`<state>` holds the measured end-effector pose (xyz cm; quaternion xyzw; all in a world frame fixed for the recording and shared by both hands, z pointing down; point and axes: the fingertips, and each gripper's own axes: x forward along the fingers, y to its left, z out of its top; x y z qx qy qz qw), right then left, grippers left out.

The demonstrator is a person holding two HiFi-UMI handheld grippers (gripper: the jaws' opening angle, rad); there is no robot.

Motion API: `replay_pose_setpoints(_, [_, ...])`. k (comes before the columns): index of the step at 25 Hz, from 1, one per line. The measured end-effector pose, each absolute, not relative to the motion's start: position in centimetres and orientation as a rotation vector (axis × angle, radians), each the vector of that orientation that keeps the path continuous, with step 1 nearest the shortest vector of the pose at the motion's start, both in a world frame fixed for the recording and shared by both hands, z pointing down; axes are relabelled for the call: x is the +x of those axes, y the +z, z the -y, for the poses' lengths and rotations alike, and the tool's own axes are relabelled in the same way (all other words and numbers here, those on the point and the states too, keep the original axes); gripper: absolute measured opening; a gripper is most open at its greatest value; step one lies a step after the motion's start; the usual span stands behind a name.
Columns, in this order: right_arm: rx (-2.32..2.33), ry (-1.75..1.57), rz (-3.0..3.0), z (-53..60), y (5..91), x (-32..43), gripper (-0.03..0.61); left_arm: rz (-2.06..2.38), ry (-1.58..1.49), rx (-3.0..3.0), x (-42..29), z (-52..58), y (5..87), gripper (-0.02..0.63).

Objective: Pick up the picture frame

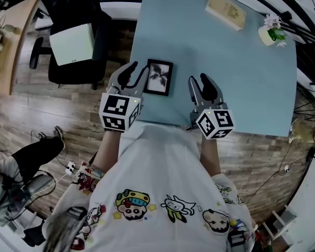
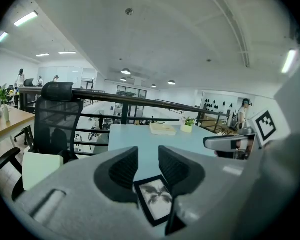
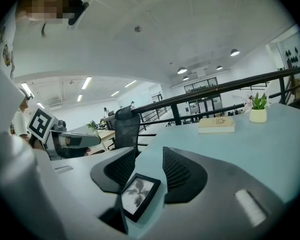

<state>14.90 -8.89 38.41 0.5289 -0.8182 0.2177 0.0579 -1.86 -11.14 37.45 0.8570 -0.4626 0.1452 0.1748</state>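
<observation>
The picture frame (image 1: pixel 159 77) lies flat on the worktop (image 1: pixel 226 72), not yet grasped. The left hand-held gripper (image 1: pixel 137 73) and right hand-held gripper (image 1: pixel 198 85) flank it, jaws apart and empty. The whole pick-up remains.

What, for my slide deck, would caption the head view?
Left tongs and right tongs, both open, either side of a picture frame lying flat on a blue table.
</observation>
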Motion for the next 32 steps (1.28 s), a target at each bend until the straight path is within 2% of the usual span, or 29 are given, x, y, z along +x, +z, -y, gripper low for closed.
replay_pose_setpoints(32, [1.492,0.963,2.35,10.6,48.1,11.8,0.175,1.121,0.604,2.276,-1.5,11.6,49.0,0.12])
